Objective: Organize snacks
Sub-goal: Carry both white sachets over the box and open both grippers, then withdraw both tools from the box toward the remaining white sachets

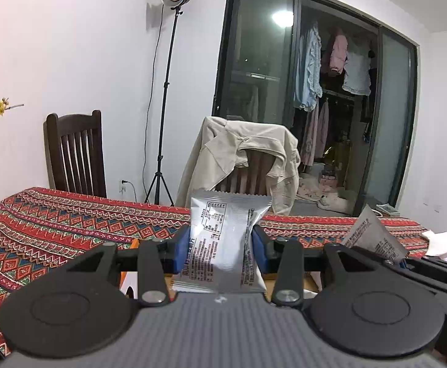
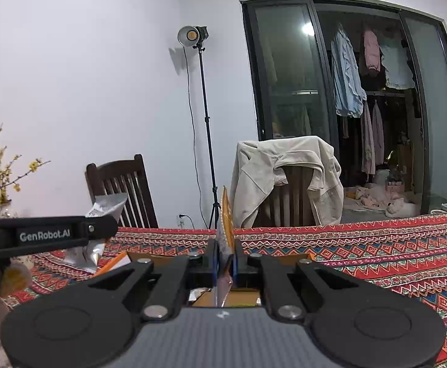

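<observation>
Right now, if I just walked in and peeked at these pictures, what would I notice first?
Probably the shiny silver snack packet, pinched upright in the left hand-held gripper right in the middle of that view. Next, the right hand-held gripper squeezes a thin orange packet seen edge-on. Under both spreads a bright red patterned tablecloth, and behind it a cream jacket hangs over a chair.

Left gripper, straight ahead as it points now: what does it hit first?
Probably the chair with the beige jacket, past the table's far edge. The left gripper points at it, shut on a silver snack packet. Depth is unclear.
</observation>
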Available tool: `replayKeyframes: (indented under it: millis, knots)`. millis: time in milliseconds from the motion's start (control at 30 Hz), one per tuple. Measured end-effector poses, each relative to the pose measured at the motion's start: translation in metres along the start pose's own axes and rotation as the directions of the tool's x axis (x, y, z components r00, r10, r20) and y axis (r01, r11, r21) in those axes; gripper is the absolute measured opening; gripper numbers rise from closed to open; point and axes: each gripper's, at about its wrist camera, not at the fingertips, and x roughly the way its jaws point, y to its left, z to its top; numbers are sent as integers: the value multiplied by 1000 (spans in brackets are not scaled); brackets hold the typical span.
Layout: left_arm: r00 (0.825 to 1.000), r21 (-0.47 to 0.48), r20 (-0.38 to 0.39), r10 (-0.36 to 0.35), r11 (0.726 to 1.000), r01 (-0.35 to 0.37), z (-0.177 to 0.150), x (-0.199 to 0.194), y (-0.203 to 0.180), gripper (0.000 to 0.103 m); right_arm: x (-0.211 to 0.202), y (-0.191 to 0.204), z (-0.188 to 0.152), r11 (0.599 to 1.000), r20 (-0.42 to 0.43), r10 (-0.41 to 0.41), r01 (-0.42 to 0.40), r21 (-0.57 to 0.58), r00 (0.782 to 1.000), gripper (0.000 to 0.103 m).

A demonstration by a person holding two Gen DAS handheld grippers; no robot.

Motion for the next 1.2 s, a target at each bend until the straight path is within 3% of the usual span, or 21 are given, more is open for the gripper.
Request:
replayKeyframes:
  millis: [400, 500, 533, 567, 600, 633, 700, 1200]
  knots:
    - [997, -14, -75, 15, 1000, -16, -27, 43, 22, 43, 38, -15, -24, 1000, -70, 24, -23, 22, 997, 9]
    - [997, -20, -75, 25, 999, -26, -29, 41, 23, 49, 38, -14, -27, 1000, -76, 14, -13, 8, 997, 13]
    - [997, -23, -75, 22, 999, -24, -28, 40, 23, 59, 38, -14, -28, 1000, -81, 5, -4, 2, 997, 16]
    - [997, -33, -73, 18, 999, -21, -29, 39, 25, 80, 40, -14, -27, 1000, -89, 3, -3, 1, 996, 22]
    - [997, -38, -67, 26, 999, -29, -29, 37, 25, 91, 40, -15, -27, 1000, -95, -3, 3, 9, 995, 45]
    - [997, -39, -54, 46, 998, -48, -29, 35, 25, 103, 40, -17, -26, 1000, -94, -13, 15, 18, 996, 79]
    - [996, -34, -18, 85, 996, -85, -29, 32, 24, 103, 37, -18, -26, 999, -72, -24, 26, 21, 997, 103]
    - [995, -40, -21, 98, 994, -98, -19, 22, 22, 103, 25, -11, -23, 995, -83, -100, 98, -24, 992, 103]
